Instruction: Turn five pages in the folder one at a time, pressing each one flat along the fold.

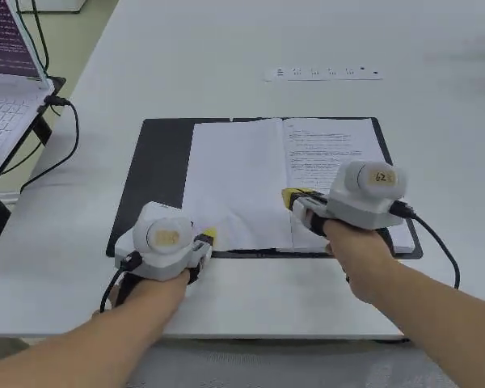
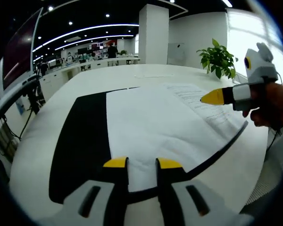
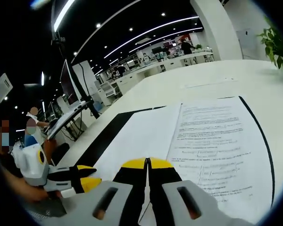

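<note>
Sitting at folder (image 1: 156,171) fold, right gripper (image 3: 147,164) marked 62, jaws together, left gripper (image 2: 142,163) narrowly apart at page (image 2: 151,125) edge

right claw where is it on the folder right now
In the head view the right claw sits low on the open folder, tips at the fold between the blank page and the printed page.
</note>
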The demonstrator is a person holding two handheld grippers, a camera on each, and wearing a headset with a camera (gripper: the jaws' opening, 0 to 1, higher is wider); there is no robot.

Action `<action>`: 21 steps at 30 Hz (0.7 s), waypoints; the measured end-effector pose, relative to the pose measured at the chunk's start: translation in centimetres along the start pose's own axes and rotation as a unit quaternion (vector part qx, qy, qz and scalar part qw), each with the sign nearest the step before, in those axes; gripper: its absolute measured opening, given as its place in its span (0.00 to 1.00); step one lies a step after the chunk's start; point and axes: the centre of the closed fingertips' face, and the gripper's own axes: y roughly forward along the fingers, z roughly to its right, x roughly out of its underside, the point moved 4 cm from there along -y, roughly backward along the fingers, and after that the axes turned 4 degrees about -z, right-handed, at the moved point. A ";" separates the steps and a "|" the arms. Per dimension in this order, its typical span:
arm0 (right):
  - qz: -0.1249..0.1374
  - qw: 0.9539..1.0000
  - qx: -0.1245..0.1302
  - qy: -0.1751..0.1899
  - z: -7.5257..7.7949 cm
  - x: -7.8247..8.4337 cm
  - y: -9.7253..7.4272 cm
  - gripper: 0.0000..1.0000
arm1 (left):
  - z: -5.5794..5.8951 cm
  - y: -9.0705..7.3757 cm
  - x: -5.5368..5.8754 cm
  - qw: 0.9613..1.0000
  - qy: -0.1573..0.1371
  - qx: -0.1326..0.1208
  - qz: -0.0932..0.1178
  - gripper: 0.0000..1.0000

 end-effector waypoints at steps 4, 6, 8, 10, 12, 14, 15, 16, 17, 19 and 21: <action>0.008 1.000 0.002 -0.004 0.7 -1.6 1.2 0.00 | 0.0 0.0 -0.1 1.000 0.001 0.001 0.003 0.22; 0.017 1.000 0.003 -0.005 1.0 -2.6 2.0 0.00 | 0.0 0.0 0.0 1.000 0.000 0.002 0.005 0.22; 0.023 1.000 0.007 -0.005 1.5 -3.3 2.9 0.00 | 0.0 0.1 0.0 1.000 0.000 0.003 0.006 0.22; 0.021 1.000 0.010 -0.002 2.0 -3.5 3.8 0.00 | -0.1 0.1 -0.1 1.000 0.000 0.003 0.007 0.22; 0.016 1.000 0.012 -0.003 2.3 -3.5 4.5 0.00 | -0.1 0.1 -0.1 1.000 0.001 0.003 0.008 0.22; 0.012 1.000 0.015 -0.005 2.7 -3.5 5.1 0.00 | -0.1 0.2 -0.1 1.000 0.002 0.003 0.009 0.22; 0.009 1.000 0.016 -0.004 3.1 -3.6 5.6 0.00 | -0.1 0.3 -0.1 1.000 0.002 0.003 0.009 0.22; 0.008 1.000 0.017 -0.003 3.3 -3.7 5.9 0.00 | -0.1 0.3 -0.1 1.000 0.002 0.003 0.009 0.22; 0.007 1.000 0.017 -0.003 3.4 -3.7 6.1 0.00 | -0.2 0.4 0.0 1.000 0.001 0.003 0.010 0.22; 0.001 1.000 0.015 0.000 3.7 -3.7 6.7 0.00 | -0.2 0.4 0.0 1.000 -0.001 0.002 0.012 0.22; 0.001 1.000 0.017 -0.001 4.0 -3.7 7.2 0.00 | -0.2 0.5 0.0 1.000 -0.001 0.001 0.014 0.22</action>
